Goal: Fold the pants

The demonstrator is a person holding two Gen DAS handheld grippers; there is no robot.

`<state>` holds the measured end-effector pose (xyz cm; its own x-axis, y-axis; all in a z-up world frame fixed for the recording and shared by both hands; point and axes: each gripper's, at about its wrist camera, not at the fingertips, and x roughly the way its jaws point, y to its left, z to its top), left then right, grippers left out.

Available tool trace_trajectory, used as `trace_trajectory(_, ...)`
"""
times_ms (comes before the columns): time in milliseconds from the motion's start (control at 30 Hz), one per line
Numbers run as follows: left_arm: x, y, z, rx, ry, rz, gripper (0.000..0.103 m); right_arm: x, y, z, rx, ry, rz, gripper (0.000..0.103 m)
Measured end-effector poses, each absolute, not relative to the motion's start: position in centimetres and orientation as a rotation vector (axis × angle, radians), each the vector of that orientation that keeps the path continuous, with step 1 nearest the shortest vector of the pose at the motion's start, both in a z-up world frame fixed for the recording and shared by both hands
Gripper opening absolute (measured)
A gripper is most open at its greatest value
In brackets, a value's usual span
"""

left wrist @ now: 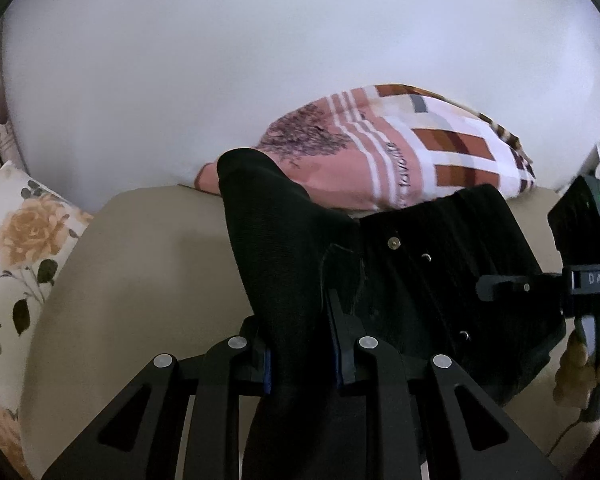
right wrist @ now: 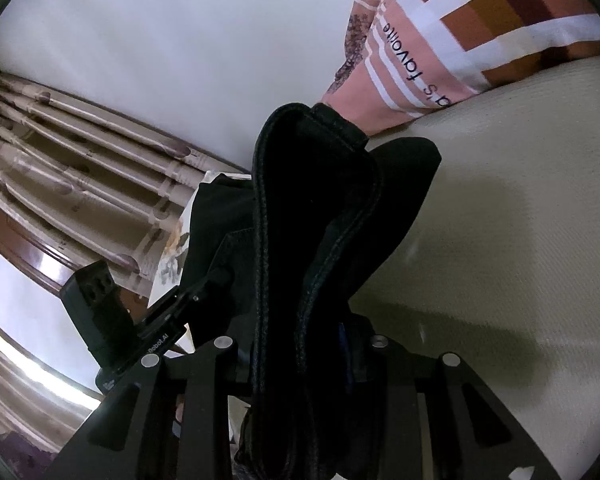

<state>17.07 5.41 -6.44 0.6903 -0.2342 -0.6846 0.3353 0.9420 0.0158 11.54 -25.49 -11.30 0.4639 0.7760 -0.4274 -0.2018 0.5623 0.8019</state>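
Left gripper (left wrist: pixel 304 344): I see it clamped on a fold of the black pants (left wrist: pixel 440 280), cloth rising between the fingers.
Right gripper (right wrist: pixel 300 360): I have it clamped on a thick seamed edge of the pants.
Pants: lifted between both grippers above the beige bed (left wrist: pixel 140 280).
Behind: patterned pillow (left wrist: pixel 400 148), floral cushion (left wrist: pixel 24 248), white wall (left wrist: pixel 260 60).

Beige bed (left wrist: pixel 148 264) — pants (left wrist: pixel 440 280), pillows (left wrist: pixel 380 148)
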Motion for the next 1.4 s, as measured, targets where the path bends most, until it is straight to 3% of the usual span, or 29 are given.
trace_trajectory(667,23.3,6.8,-8.7,0.143,0.745,-0.288,0.021,11.5,-25.0,-12.3,0.787,0.885,0.653,0.028)
trace_trajectory(1400,24.9,7.4,-11.8,0.141,0.778,-0.270,0.022,12.1,-25.9,-12.0,0.788,0.900,0.599,0.028)
